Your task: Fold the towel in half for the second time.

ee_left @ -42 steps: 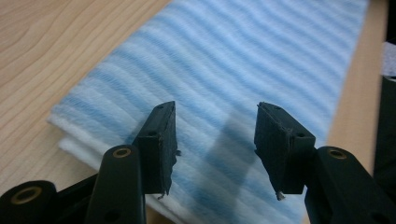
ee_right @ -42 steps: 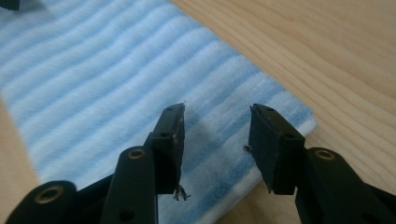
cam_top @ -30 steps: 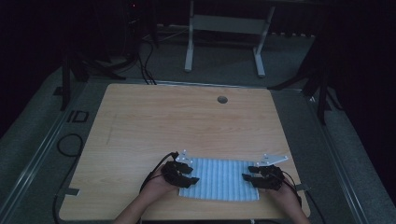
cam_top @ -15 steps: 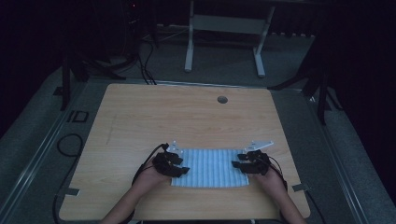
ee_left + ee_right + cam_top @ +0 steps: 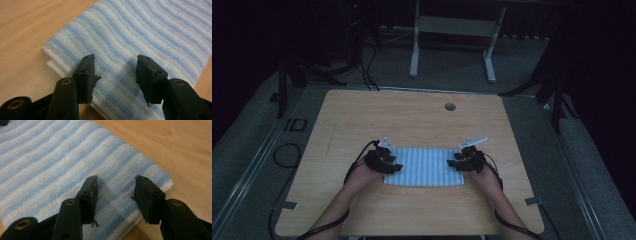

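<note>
Lying flat near the person's edge of the pale wooden table (image 5: 412, 120), a folded terry towel with light blue and white stripes (image 5: 424, 166) stretches between the two hands; its stripes run away from the person in the high view, and its near long edge sits well short of the table's front rim; in the left gripper view the towel (image 5: 140, 37) shows at least two stacked layers at its end, the lower one sticking out a little past the upper; in the right gripper view the same towel (image 5: 50, 160) ends in a thick rounded corner with bare wood beyond it. At the towel's left end, the black left gripper (image 5: 115, 75) has its jaws about halfway apart, poised over the striped cloth close to the corner; no fold of towel rises between the pads, so nothing is gripped. At the towel's right end, the black right gripper (image 5: 115, 196) stands much the same, jaws roughly half spread above the fabric and nothing caught between them; a few loose threads cling to its pad edges. Whether either gripper's tips actually brush the pile is hard to judge, since the high view is dim and small there; in that view the left gripper (image 5: 384, 161) and right gripper (image 5: 466, 161) face each other across the towel, each with its cable trailing back along a forearm.
</note>
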Motion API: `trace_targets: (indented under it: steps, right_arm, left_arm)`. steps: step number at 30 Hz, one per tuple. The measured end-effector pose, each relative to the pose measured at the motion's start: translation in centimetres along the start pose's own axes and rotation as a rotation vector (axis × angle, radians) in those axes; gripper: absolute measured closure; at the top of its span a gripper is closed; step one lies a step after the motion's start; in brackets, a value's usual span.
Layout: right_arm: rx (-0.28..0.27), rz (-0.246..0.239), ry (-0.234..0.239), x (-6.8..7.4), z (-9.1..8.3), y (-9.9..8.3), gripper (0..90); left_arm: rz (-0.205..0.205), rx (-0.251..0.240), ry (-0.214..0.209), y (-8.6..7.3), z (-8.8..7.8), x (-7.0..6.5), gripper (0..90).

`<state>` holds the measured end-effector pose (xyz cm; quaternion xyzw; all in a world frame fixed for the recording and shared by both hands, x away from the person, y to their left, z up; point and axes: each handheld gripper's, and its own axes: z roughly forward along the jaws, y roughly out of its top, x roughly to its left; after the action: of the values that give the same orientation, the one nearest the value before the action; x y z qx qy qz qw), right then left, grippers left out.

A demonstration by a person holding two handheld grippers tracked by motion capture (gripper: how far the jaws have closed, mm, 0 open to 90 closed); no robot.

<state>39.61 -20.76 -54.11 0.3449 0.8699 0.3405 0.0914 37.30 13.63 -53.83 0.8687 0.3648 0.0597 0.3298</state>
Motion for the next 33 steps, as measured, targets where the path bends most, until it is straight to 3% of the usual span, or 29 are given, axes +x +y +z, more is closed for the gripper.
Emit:
trace_targets:
  steps: [3, 10, 19, 25, 30, 33]
  right_arm:
    - [0.007, -0.001, -0.005, -0.1, 0.8, 1.0, 52.0]
    - [0.023, 0.018, -0.012, -0.6, 2.3, 3.0, 49.9]
    - [0.030, 0.022, 0.000, -1.2, 2.9, 3.9, 48.5]
    - [0.020, -0.011, 0.006, -0.9, 2.3, 3.9, 45.8]
    - [-0.019, 0.004, 0.034, -0.8, 1.3, 3.7, 37.0]
    - [-0.031, -0.017, 0.080, -0.3, 0.9, 3.4, 22.8]
  left_arm:
    - [-0.008, -0.003, 0.028, 0.2, 0.0, 1.1, 49.6]
    - [-0.034, -0.008, 0.035, 0.5, 0.0, 2.6, 49.5]
    - [-0.041, 0.004, 0.028, 0.8, 0.0, 3.2, 49.5]
    - [-0.072, -0.039, 0.008, 0.5, -0.7, 3.0, 47.7]
    - [-0.088, -0.066, -0.002, 0.3, -1.5, 2.3, 36.4]
    - [-0.077, -0.101, -0.013, 0.0, -2.0, 1.7, 25.2]
